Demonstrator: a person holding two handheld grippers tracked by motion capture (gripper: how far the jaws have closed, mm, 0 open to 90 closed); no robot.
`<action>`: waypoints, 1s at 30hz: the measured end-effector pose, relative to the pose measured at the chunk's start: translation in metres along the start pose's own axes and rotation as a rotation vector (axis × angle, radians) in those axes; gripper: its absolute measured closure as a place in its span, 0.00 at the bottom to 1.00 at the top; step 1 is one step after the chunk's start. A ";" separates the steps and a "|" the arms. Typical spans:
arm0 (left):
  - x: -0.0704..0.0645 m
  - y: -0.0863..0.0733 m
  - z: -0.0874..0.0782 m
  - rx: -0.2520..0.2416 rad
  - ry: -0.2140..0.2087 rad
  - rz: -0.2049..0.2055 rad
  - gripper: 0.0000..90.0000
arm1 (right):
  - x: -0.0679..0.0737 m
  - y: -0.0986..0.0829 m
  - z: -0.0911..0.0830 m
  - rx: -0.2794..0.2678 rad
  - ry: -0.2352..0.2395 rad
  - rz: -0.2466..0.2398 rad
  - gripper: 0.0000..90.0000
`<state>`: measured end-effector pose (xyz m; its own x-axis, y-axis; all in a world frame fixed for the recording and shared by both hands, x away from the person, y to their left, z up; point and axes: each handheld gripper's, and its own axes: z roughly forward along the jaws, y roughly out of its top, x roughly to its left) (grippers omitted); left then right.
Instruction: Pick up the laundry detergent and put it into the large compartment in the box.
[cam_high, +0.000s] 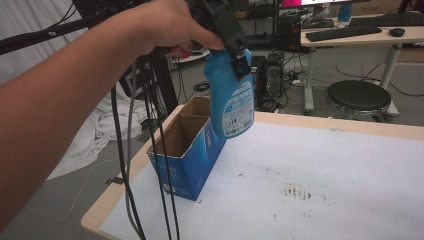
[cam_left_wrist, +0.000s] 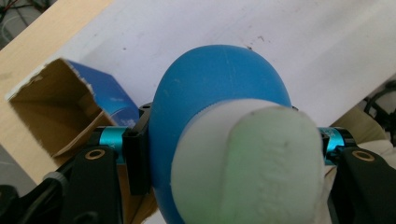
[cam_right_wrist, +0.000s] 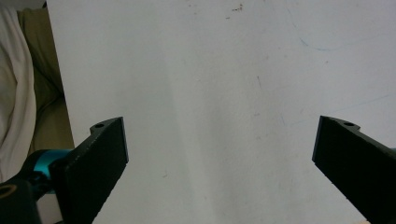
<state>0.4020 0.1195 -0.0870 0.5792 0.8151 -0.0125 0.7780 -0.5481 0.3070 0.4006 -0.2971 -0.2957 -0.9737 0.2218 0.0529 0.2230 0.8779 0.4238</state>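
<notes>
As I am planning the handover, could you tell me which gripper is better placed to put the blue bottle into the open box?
Left. The left gripper already holds the blue bottle by its neck just above the open box; the right gripper is open over bare table.

The bottle (cam_high: 230, 95) is bright blue, with a label printed in white and pale blue and a white cap (cam_left_wrist: 247, 163) that shows a greenish tint in the left gripper view. The box (cam_high: 187, 150) at the left edge of the table is blue outside with faint white print, and plain brown cardboard inside. The table (cam_high: 325, 175) has a white top with brownish specks and smears, and a pale wood rim. The left gripper (cam_high: 235, 42) is black, the right gripper (cam_right_wrist: 219, 158) black too, both with teal metal collars. The cables (cam_high: 120, 150) are black and grey.
</notes>
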 end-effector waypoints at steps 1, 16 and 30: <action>0.000 0.000 0.000 0.000 0.000 0.000 0.42 | 0.000 0.000 0.000 0.000 0.000 0.000 0.03; 0.047 -0.036 -0.024 -0.020 0.056 -0.168 0.42 | -0.002 0.002 0.003 0.001 0.004 0.006 0.03; 0.084 -0.067 -0.029 -0.015 0.102 -0.254 0.42 | -0.003 0.004 0.006 0.008 0.006 0.006 0.03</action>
<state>0.3911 0.2302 -0.0815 0.3375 0.9413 0.0045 0.8912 -0.3210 0.3204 0.4052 -0.2916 -0.3000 -0.9727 0.2240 0.0609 0.2287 0.8802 0.4159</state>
